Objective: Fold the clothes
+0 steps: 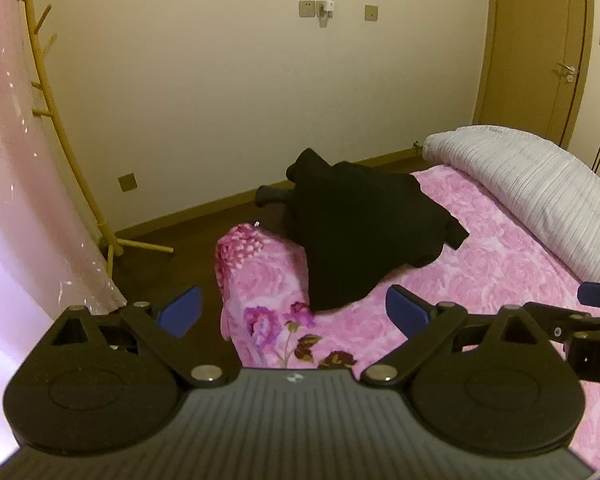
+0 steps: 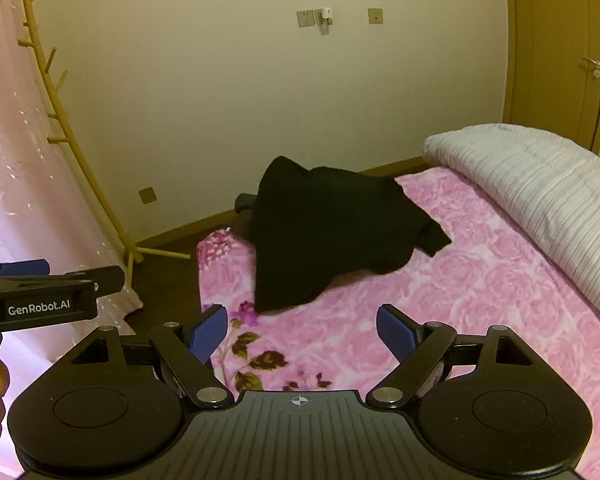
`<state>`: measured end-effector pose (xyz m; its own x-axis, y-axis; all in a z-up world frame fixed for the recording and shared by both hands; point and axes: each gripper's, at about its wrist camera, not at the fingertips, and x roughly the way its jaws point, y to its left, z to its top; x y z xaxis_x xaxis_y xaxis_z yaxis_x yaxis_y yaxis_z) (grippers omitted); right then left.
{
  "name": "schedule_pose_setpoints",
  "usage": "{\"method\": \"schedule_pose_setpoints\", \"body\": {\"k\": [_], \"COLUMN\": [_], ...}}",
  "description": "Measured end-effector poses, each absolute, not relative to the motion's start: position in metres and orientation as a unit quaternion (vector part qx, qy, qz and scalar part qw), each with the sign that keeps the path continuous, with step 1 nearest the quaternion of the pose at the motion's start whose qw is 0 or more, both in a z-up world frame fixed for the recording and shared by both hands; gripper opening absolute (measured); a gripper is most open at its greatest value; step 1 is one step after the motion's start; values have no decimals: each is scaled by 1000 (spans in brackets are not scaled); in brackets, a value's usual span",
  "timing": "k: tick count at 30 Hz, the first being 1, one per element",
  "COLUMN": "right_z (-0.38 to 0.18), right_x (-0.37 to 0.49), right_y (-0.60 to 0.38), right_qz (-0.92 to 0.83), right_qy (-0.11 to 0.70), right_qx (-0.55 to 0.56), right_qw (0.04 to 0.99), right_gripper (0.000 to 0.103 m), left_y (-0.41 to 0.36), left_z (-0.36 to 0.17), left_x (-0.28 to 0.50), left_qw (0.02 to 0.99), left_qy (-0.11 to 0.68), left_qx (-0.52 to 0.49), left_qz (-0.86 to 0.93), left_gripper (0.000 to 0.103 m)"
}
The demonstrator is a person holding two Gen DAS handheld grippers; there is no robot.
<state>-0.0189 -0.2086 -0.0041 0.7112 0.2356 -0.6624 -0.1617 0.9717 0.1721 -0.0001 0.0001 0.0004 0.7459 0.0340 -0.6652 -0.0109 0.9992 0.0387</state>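
A crumpled black garment [image 1: 352,232] [image 2: 324,236] lies in a heap on the far corner of the bed, partly hanging over its edge. The bed has a pink floral blanket [image 1: 480,280] [image 2: 440,300]. My left gripper [image 1: 294,310] hovers open above the bed's near corner, well short of the garment, with nothing between its blue pads. My right gripper [image 2: 300,334] is also open and empty, over the blanket in front of the garment. Each gripper shows at the edge of the other's view.
A folded white striped quilt [image 1: 540,200] [image 2: 540,200] lies along the right side of the bed. A wooden coat rack [image 1: 60,132] [image 2: 80,168] and a pink curtain [image 1: 16,200] stand left. Dark floor, a cream wall and a door [image 1: 540,52] lie beyond.
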Motion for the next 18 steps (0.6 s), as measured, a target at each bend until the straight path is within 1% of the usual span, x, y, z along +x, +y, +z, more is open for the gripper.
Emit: {"method": "schedule_pose_setpoints", "body": {"k": [4,5,8,18], "right_z": [-2,-4,-14,-19], "right_x": [-17,-18,-19,-21], "right_y": [-210,-208,-204,-198], "right_qz": [115,118,124,128], "right_qy": [363,362,359,362], "right_qx": [53,51,46,41], "right_qw": [923,923,924,922], "right_gripper": [85,85,85,85], "left_y": [1,8,19,15], "left_z": [3,-1,-6,-3], "left_x": [-1,-3,-2,-13], "left_qw": [940,938,936,937], "left_qy": [341,347,351,348], "left_qx": [10,-8,-18,0], "left_qz": [11,7,13,27], "left_gripper": [94,94,94,94]}}
